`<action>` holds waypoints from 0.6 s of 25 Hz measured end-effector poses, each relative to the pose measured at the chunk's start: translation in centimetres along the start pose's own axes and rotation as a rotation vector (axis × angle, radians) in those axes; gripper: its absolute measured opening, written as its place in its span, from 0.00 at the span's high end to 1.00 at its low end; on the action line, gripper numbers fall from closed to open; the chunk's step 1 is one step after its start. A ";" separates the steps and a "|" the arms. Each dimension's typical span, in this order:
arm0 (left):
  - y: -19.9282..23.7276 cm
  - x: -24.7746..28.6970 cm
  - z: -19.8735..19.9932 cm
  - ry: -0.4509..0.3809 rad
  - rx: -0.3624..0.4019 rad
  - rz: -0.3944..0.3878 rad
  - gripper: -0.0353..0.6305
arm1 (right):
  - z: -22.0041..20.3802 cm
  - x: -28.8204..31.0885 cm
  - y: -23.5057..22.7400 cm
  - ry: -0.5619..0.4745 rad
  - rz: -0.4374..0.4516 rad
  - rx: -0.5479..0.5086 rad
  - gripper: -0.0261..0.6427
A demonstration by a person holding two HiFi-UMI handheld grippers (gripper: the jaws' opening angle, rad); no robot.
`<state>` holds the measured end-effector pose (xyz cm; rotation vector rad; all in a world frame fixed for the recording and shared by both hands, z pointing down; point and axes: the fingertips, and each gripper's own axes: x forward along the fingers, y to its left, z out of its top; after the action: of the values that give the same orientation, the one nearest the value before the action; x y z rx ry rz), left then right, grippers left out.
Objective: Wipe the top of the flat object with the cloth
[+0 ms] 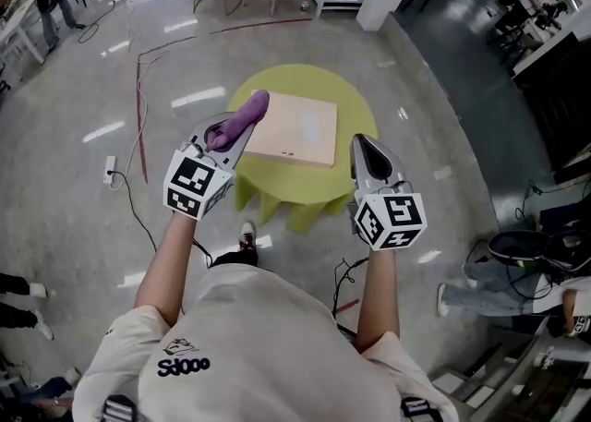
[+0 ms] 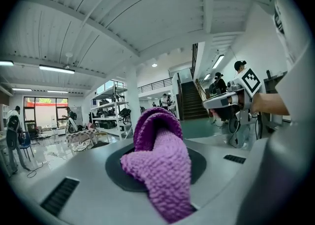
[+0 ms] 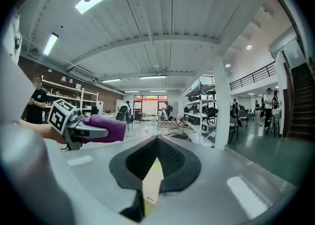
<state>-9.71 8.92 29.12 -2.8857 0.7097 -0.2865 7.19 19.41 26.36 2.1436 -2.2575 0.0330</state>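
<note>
The person's white T-shirt (image 1: 249, 346) fills the bottom of the head view, with both arms reaching forward over a round yellow-green counter (image 1: 355, 106). The left claw (image 1: 235, 134) is clamped on a purple knitted cloth (image 1: 247, 108), which hangs at the counter's left edge by the left side of the flat beige board (image 1: 295, 126). The board lies at the counter's middle. The right claw (image 1: 362, 145) is closed and holds nothing, near the counter's right front edge.

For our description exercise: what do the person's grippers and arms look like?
The left gripper and right gripper are silver-grey tapered shells with dark pads, each carrying a white cube with black square markers. The person wears a white short-sleeved T-shirt.
</note>
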 end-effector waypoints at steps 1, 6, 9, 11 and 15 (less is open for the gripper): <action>0.8 0.9 0.1 0.003 -0.001 -0.004 0.84 | 0.1 1.0 -0.5 0.005 -0.005 0.003 0.95; 4.6 5.0 -0.6 0.023 -0.008 -0.020 0.84 | -0.4 5.8 -2.8 0.028 -0.042 0.024 0.94; 6.0 7.1 -1.5 0.043 -0.015 -0.029 0.84 | -1.0 8.1 -4.0 0.042 -0.054 0.035 0.94; 6.9 8.3 -2.2 0.060 -0.019 -0.033 0.84 | -1.2 9.5 -4.6 0.050 -0.051 0.029 0.95; 8.6 10.9 -3.6 0.106 -0.027 -0.004 0.84 | -1.8 11.8 -5.8 0.074 -0.020 0.027 0.95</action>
<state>-4.77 -4.12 32.52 -2.9156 0.7302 -0.4371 12.37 7.40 28.54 2.1398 -2.2080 0.1413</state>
